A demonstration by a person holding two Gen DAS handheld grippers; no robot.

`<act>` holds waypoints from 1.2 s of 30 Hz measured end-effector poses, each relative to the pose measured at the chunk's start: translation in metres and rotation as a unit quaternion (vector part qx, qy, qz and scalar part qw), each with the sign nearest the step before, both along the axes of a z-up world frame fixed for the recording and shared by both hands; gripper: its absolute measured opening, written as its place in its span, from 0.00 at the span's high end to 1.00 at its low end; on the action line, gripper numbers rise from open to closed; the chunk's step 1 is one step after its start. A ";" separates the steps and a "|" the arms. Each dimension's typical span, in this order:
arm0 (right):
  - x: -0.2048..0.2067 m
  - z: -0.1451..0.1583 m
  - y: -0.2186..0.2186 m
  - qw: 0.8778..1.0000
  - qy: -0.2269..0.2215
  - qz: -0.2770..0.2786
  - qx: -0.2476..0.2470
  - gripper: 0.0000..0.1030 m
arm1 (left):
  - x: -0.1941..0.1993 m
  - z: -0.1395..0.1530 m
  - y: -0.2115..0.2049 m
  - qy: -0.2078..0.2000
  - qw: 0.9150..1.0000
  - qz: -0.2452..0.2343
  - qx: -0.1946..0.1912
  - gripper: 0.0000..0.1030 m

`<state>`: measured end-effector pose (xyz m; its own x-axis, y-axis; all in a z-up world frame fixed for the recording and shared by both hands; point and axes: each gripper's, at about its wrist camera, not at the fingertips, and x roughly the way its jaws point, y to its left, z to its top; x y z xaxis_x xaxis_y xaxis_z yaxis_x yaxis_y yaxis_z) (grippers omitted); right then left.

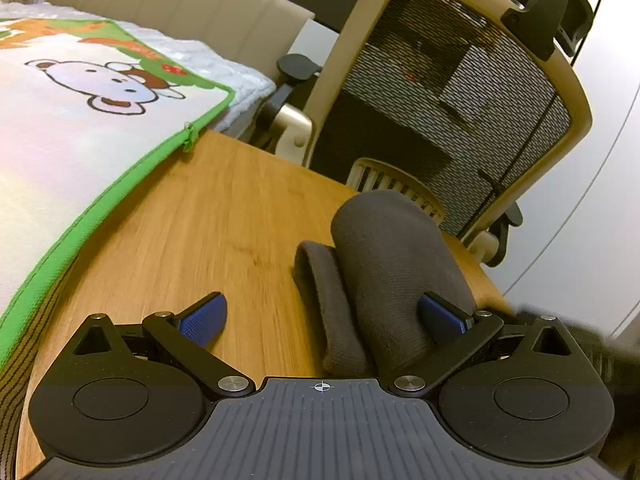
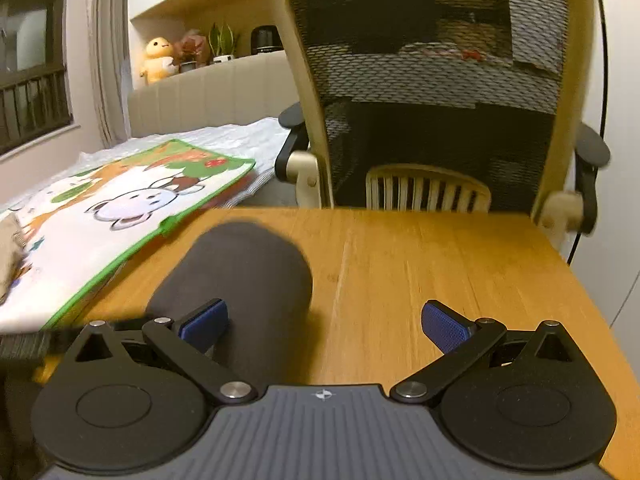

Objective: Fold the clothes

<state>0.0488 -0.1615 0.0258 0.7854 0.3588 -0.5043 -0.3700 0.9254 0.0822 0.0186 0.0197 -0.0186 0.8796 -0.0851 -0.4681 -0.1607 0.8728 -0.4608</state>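
Note:
A dark grey folded garment (image 1: 384,264) lies on the wooden table (image 1: 224,224), doubled over with a thinner fold at its left side. My left gripper (image 1: 322,318) is open, its blue pads wide apart; the garment lies between them, against the right pad (image 1: 440,318). In the right wrist view the same garment (image 2: 240,276) lies left of centre. My right gripper (image 2: 324,322) is open, its left pad (image 2: 204,320) over the garment's near end, its right pad over bare table (image 2: 420,264).
A cartoon-printed bag with green trim (image 1: 80,120) lies on the table's left side, also in the right wrist view (image 2: 120,204). A mesh-backed office chair (image 1: 448,92) stands at the table's far edge (image 2: 436,80). A bed and beige headboard (image 2: 208,92) are behind.

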 end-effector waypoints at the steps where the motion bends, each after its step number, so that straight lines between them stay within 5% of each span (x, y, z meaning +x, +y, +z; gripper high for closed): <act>1: -0.004 -0.006 -0.004 1.000 0.001 0.000 0.004 0.00 | 0.000 0.000 0.000 0.000 1.000 0.000 0.001 0.00; 7: 0.010 -0.018 -0.009 0.999 0.017 -0.005 0.046 0.00 | 0.003 0.000 0.003 0.000 1.000 0.012 0.000 0.00; 25: 0.002 -0.017 -0.002 0.999 -0.004 -0.024 0.026 0.00 | -0.011 0.000 -0.002 -0.009 1.000 0.024 -0.009 0.00; 31: 0.002 -0.017 -0.002 0.999 -0.006 -0.041 0.023 0.00 | -0.024 0.007 -0.013 -0.048 0.998 0.034 0.030 0.00; 36: 0.002 -0.018 -0.003 0.999 -0.002 -0.041 0.026 0.00 | -0.012 0.007 -0.017 -0.008 0.998 0.032 0.046 0.00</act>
<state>0.0512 -0.1645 0.0082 0.8145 0.3195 -0.4842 -0.2942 0.9469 0.1299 0.0067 0.0025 -0.0121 0.8891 0.0141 -0.4575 -0.2111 0.8994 -0.3827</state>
